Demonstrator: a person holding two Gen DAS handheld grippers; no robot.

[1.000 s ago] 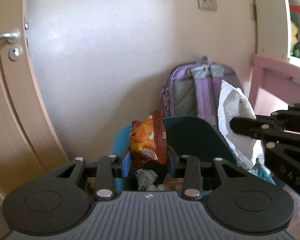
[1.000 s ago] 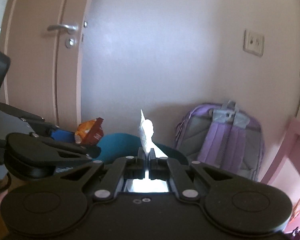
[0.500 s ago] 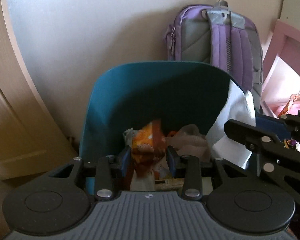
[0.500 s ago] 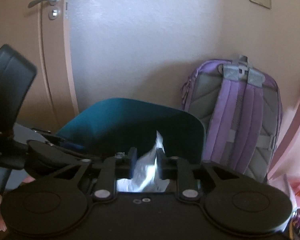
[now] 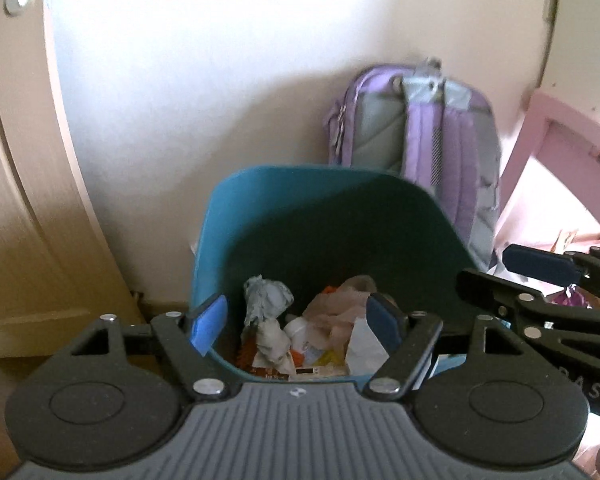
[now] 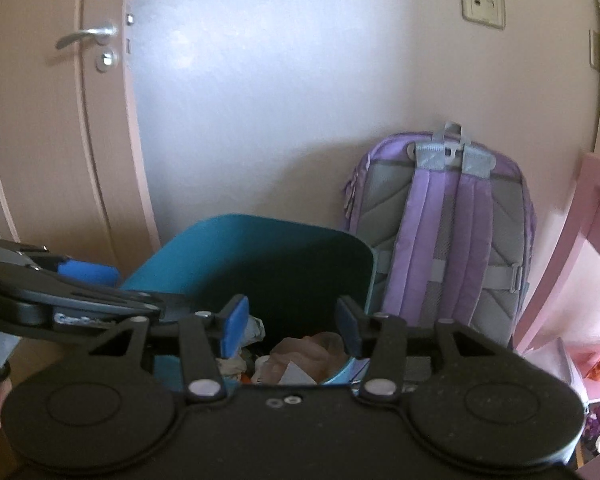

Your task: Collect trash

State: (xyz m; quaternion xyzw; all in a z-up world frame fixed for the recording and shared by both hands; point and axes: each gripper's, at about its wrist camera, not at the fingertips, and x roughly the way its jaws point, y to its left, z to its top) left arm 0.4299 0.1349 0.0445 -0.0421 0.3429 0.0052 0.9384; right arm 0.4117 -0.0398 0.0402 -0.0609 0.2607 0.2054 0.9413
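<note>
Left gripper (image 5: pixel 296 322) jaws just opened, nothing between – orange snack wrapper gone from grip, now among trash (image 5: pixel 300 332) in teal bin (image 5: pixel 380 220). Right gripper (image 6: pixel 292 320) likewise spread, empty – white tissue released.

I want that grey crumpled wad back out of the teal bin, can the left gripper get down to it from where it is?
Probably yes. The left gripper hangs open over the teal bin, and the grey wad lies on top, uncovered. The right gripper stays off to the side.

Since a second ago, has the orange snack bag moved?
Yes. It dropped out of the left tool down into the teal bin, under its rim.
</note>
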